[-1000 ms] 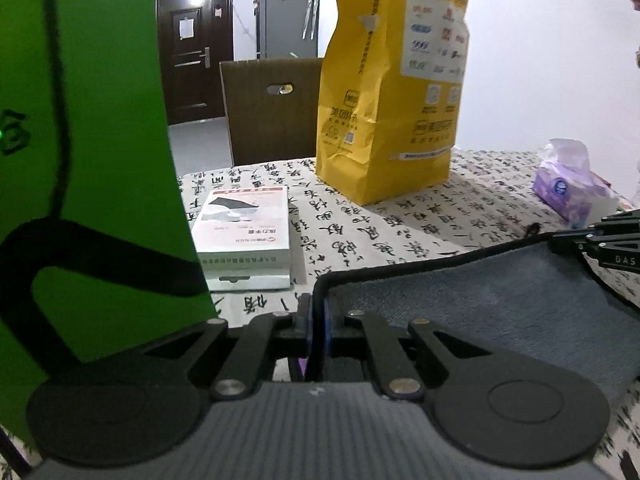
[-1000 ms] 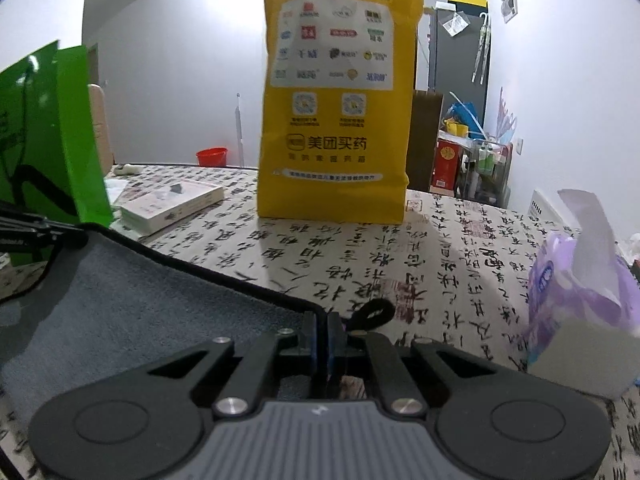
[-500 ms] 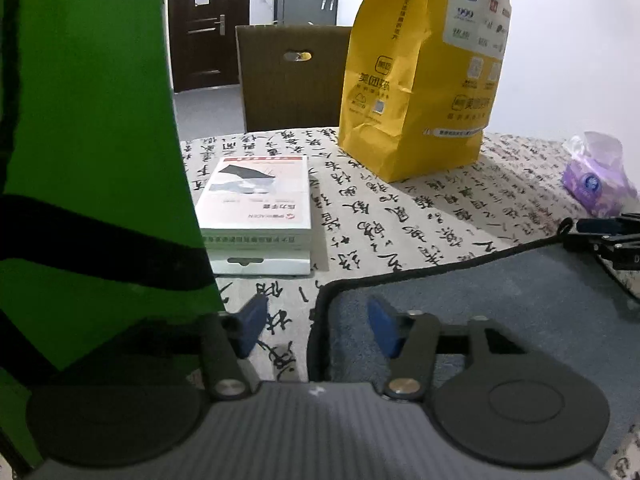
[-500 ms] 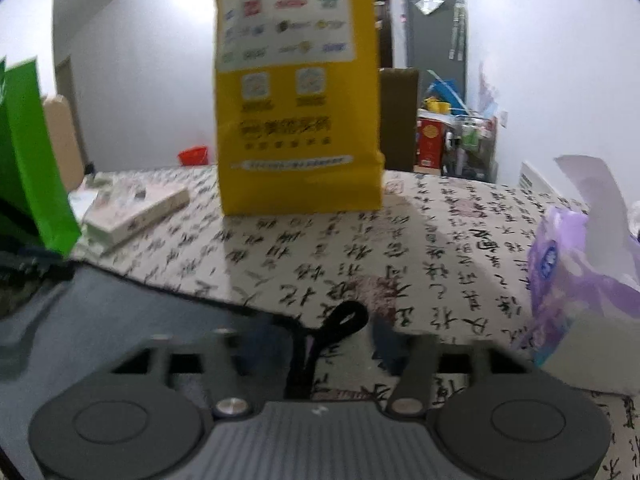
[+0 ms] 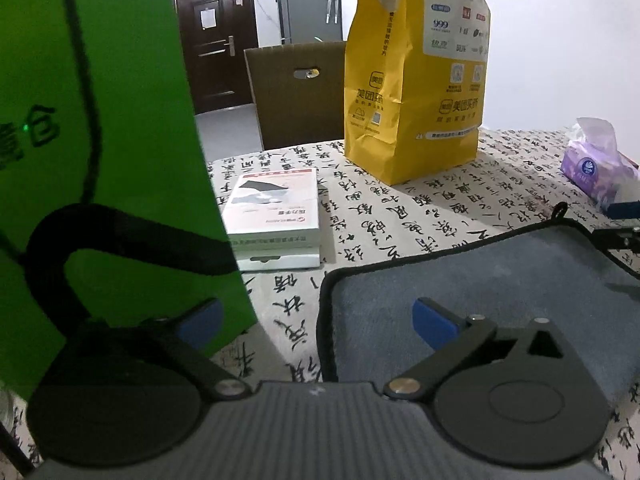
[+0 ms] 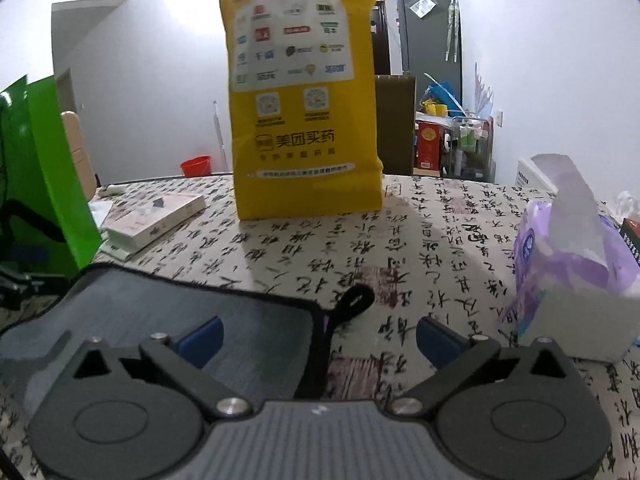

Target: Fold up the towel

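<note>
A grey towel (image 5: 500,280) with black edging lies flat on the calligraphy-print tablecloth; it also shows in the right wrist view (image 6: 160,312). My left gripper (image 5: 316,322) is open over the towel's left corner, jaws wide apart, holding nothing. My right gripper (image 6: 318,338) is open over the towel's right corner, straddling the black edge, with the hanging loop (image 6: 354,300) just ahead. The right gripper's tip also shows at the right edge of the left wrist view (image 5: 620,228).
A tall yellow paper bag (image 5: 416,76) stands at the back of the table. A white box (image 5: 274,216) lies left of the towel. A green bag (image 5: 96,152) stands close on the left. A purple tissue pack (image 6: 572,256) sits on the right.
Both grippers were shut on the towel's corners one second ago. Both have opened and let the towel go; it now lies flat on the table.
</note>
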### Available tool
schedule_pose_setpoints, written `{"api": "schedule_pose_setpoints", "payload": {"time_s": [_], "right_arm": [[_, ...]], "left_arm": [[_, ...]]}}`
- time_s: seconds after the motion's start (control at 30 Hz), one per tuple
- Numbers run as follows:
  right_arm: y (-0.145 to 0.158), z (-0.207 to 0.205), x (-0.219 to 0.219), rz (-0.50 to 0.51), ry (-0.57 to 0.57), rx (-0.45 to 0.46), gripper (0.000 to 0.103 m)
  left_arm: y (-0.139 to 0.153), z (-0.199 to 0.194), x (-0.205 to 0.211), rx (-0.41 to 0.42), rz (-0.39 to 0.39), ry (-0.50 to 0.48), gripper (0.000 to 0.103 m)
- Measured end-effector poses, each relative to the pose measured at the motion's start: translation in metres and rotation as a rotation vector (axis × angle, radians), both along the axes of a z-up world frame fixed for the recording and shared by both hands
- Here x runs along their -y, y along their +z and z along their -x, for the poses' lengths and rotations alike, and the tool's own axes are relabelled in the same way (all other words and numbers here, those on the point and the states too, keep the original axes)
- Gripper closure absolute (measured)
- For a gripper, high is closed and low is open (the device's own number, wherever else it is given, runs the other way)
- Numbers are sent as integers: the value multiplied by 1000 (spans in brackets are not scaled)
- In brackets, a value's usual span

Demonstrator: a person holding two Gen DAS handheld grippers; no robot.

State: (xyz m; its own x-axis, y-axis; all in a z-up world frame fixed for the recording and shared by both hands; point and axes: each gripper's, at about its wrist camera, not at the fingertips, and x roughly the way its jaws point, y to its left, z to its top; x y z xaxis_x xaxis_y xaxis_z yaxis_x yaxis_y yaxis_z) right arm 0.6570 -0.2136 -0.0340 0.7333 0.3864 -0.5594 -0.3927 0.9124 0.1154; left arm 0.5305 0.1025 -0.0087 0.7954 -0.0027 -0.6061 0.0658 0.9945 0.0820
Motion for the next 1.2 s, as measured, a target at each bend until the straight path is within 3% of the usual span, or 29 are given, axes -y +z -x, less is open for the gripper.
{"api": "schedule_pose_setpoints", "payload": {"time_s": [0.63, 1.03, 1.2], "right_arm": [[30, 88, -1, 7, -29, 52, 0], [56, 148, -4, -5, -67, 86, 0], [64, 181, -1, -28, -70, 94, 0]], "left_arm": [[30, 76, 1, 63, 26, 72, 0], [49, 136, 10, 112, 19, 61, 0], [59, 172, 10, 149, 59, 80, 0]]}}
